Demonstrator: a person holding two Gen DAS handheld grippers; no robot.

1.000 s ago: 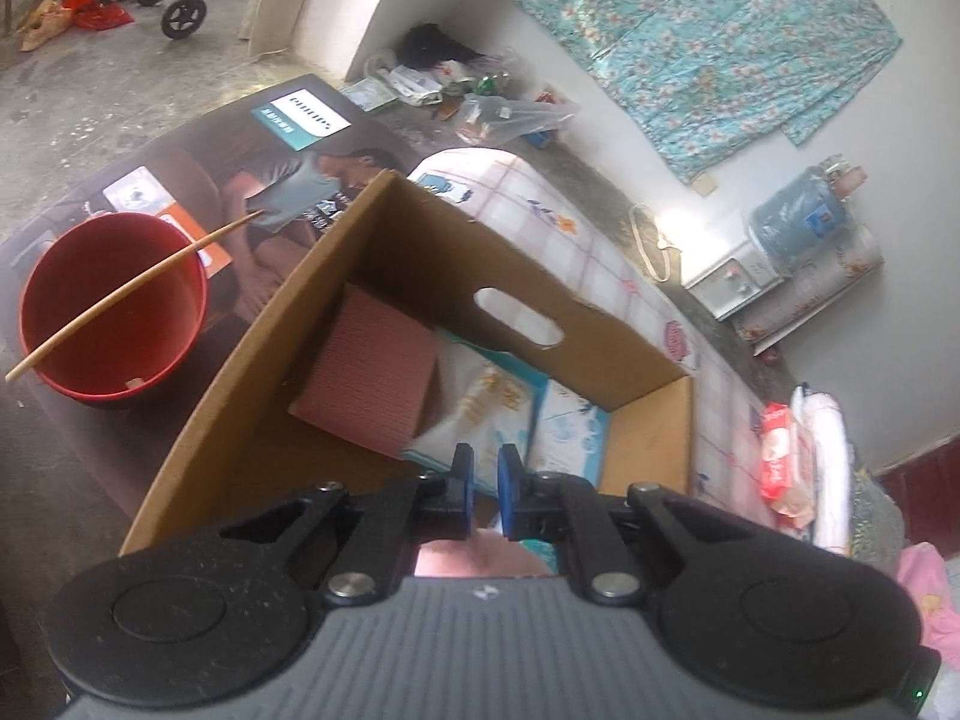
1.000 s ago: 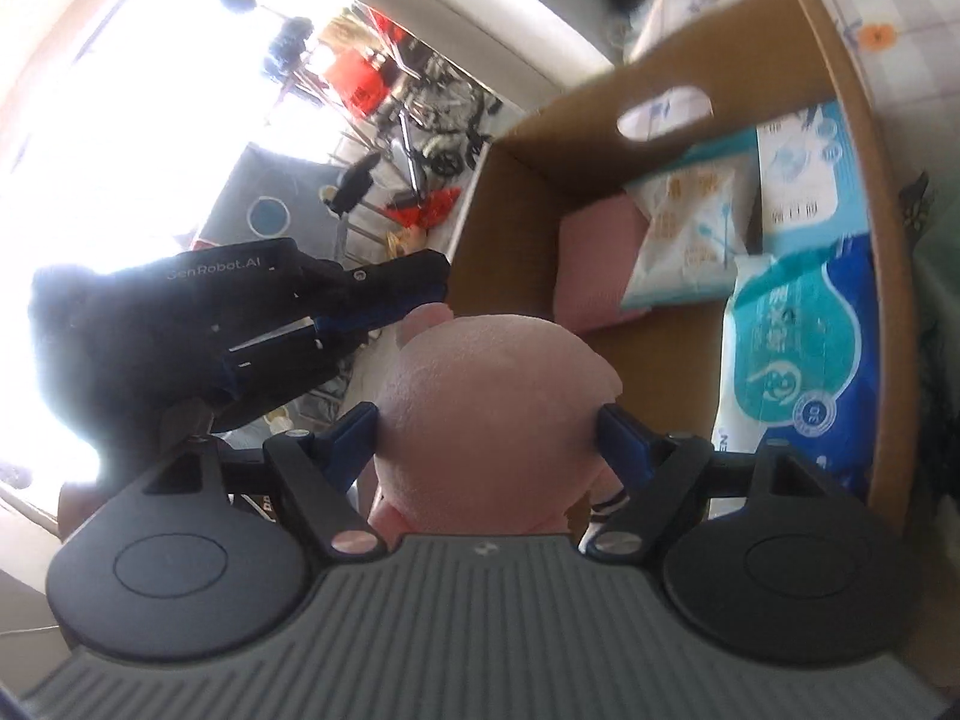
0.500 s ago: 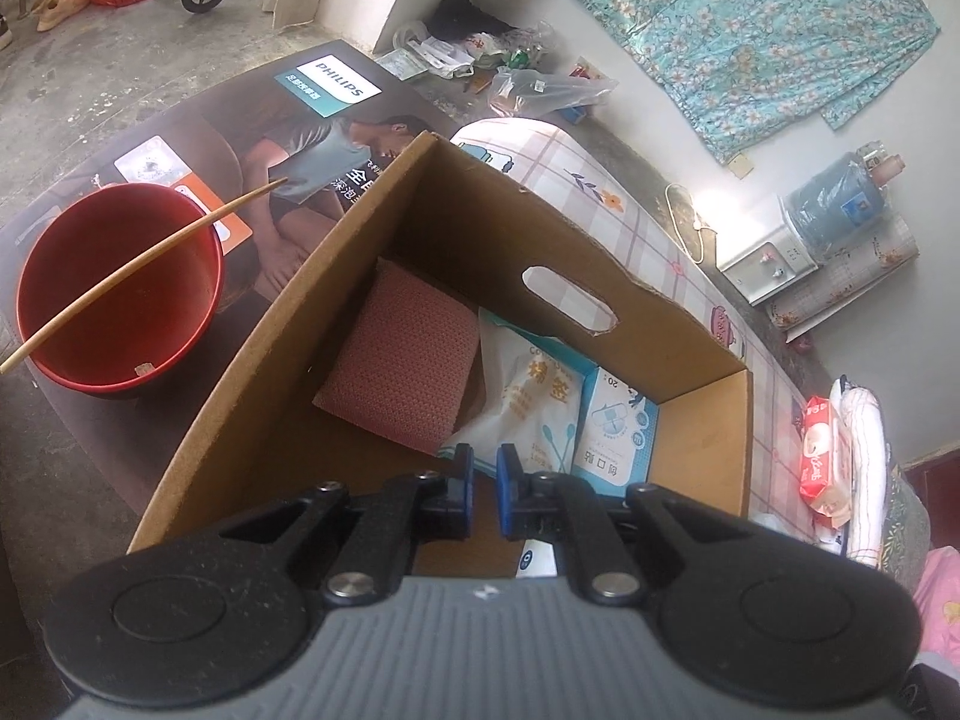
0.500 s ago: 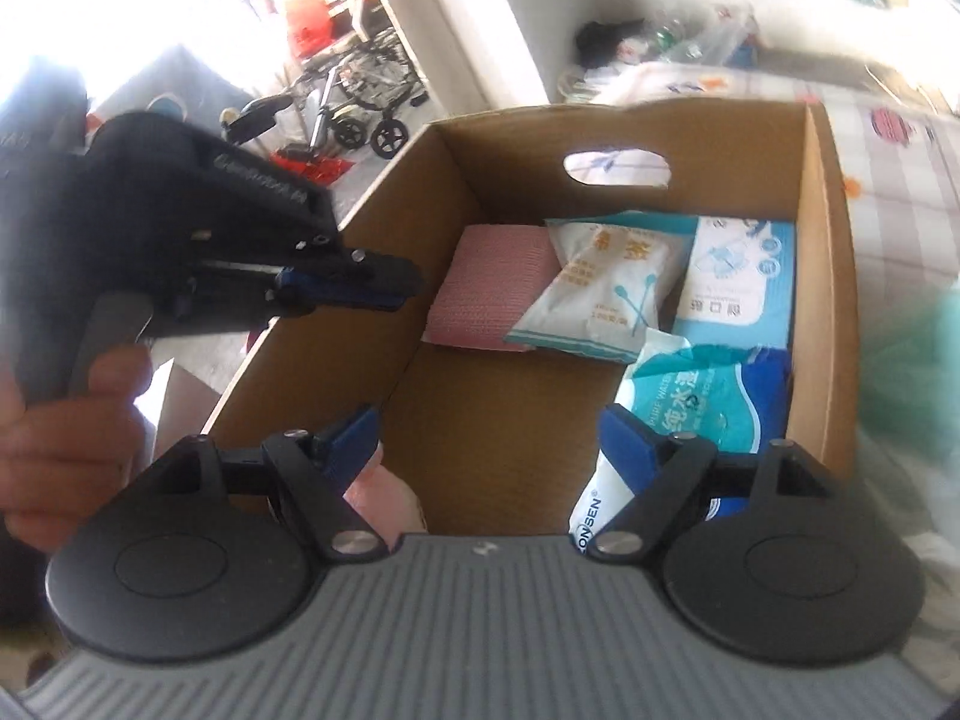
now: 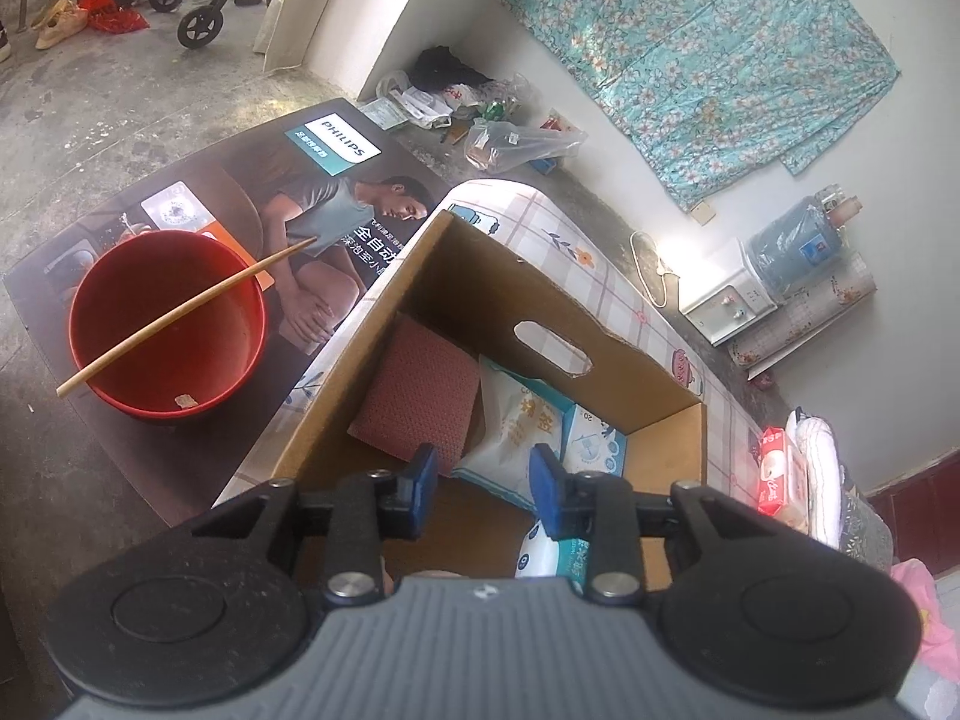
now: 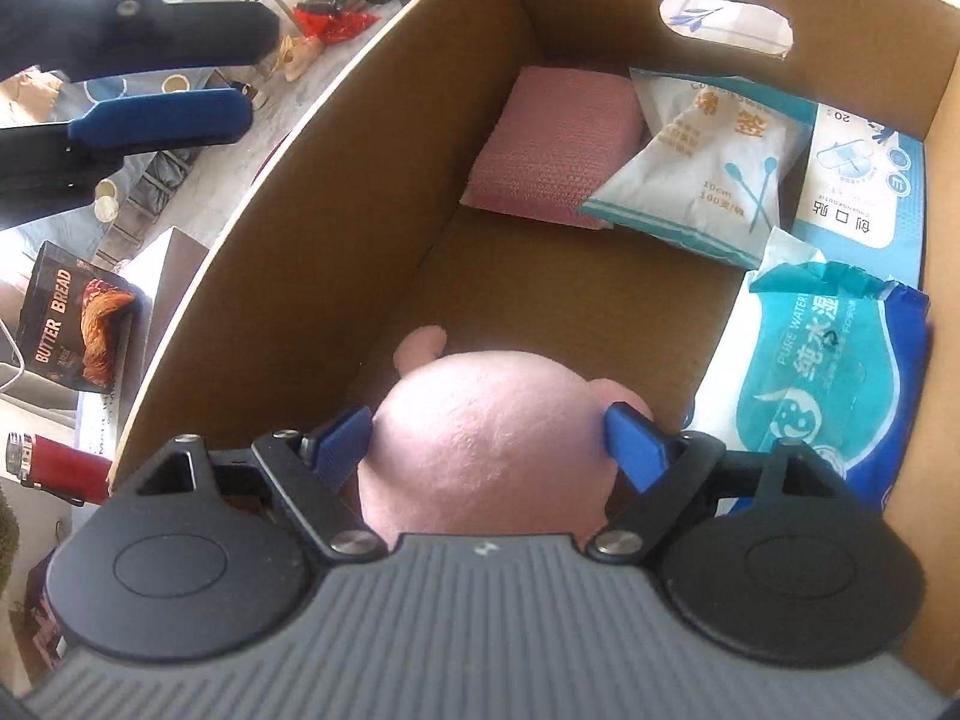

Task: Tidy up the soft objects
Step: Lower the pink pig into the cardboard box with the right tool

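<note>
A cardboard box (image 6: 372, 138) holds a pink folded cloth (image 6: 558, 144), a cotton swab packet (image 6: 702, 162), a blue plaster pack (image 6: 858, 180) and a wet wipes pack (image 6: 828, 384). My right gripper (image 6: 489, 432) is shut on a pink plush toy (image 6: 492, 456), low inside the box near its front left corner. My left gripper (image 5: 483, 489) is open and empty above the box's near edge (image 5: 360, 372); the cloth (image 5: 420, 396) and swab packet (image 5: 516, 432) lie beyond it. It also shows at the upper left of the right wrist view (image 6: 150, 90).
A red bucket (image 5: 168, 324) with a wooden stick stands on a poster on the floor, left of the box. A red wipes pack (image 5: 774, 468) and folded white cloth lie on the table at right. A butter bread box (image 6: 72, 324) and a red bottle (image 6: 54, 468) sit left of the box.
My right gripper has moved down into the box with the plush toy. My left gripper has opened and pulled back from the box.
</note>
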